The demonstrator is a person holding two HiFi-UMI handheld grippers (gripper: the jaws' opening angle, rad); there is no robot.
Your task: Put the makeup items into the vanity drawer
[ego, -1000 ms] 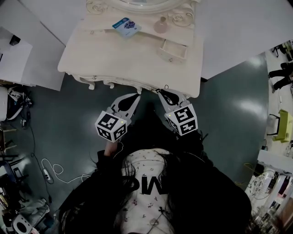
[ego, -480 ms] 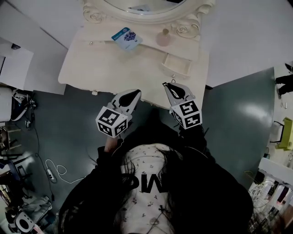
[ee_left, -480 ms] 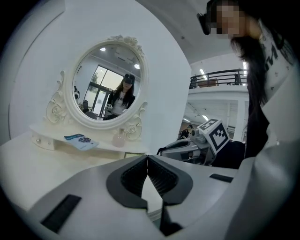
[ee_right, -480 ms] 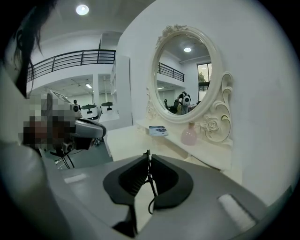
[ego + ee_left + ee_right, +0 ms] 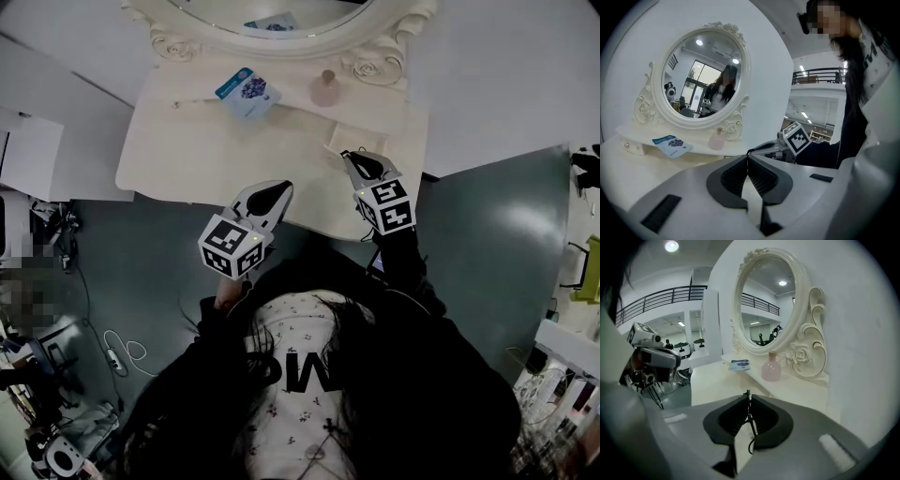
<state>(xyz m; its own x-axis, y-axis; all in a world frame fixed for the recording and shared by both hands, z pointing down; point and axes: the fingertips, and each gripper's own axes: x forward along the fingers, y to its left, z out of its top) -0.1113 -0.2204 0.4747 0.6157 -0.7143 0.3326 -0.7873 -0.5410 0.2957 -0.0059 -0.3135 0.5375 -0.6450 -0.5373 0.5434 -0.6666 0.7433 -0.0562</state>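
Standing at the cream desk [image 5: 187,150], the person is holding both grippers out over its near side. The left gripper [image 5: 278,187] is hovering at the front edge with its jaws pressed fully together, and nothing is sitting between them. The right gripper [image 5: 349,156] is reaching further in, over the desk's right side. Its jaws are also squeezed together, but they're pinching a thin dark wire [image 5: 749,412] that's poking a little past the tips and curling out below the pads. Honestly can't tell what that thing is. The makeup stuff is sitting on the raised shelf [image 5: 291,96] under the oval mirror [image 5: 216,14]. There's a blue packet [image 5: 246,92] towards the middle and a pink bottle [image 5: 326,89] to its right, just beside the mirror's scrolled foot. The two are lying near each other but apart, and neither gripper is touching them. The drawer [image 5: 370,136] is sitting at the shelf's right end, just ahead of the right gripper's tips. It's looking a bit pulled out, though I can't tell for sure from up here.
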